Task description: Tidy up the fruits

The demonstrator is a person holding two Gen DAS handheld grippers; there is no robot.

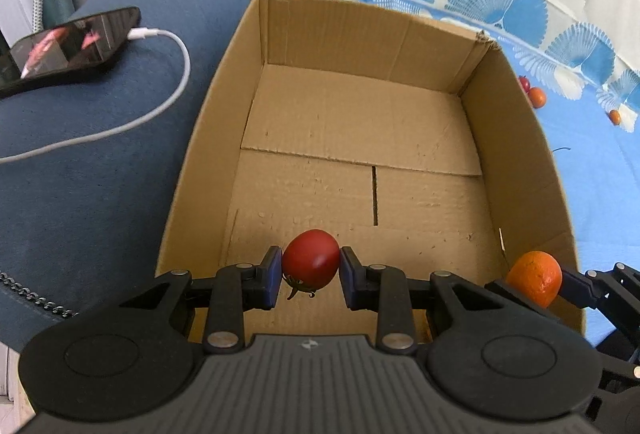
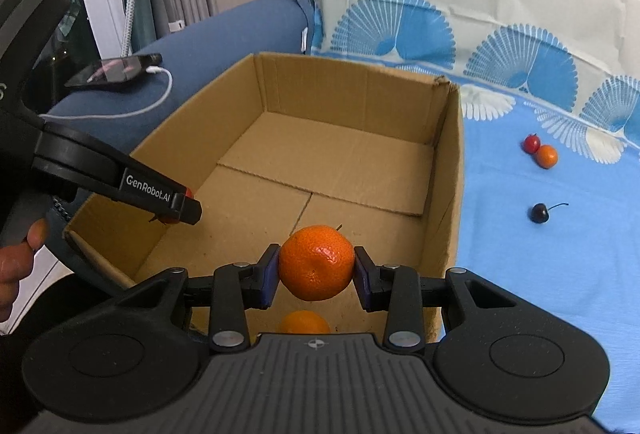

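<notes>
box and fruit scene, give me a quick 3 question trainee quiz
1. True or false: the left tongs grip a tomato.
2. What do the right tongs hold? A) cherry B) mandarin C) phone
3. How many small fruits lie on the blue cloth right of the box?

Key:
1. True
2. B, a mandarin
3. Three: a red one, an orange one and a dark cherry

Left hand-held gripper [image 1: 311,270] and right hand-held gripper [image 2: 316,272], angled downward, each clamp fruit.
</notes>
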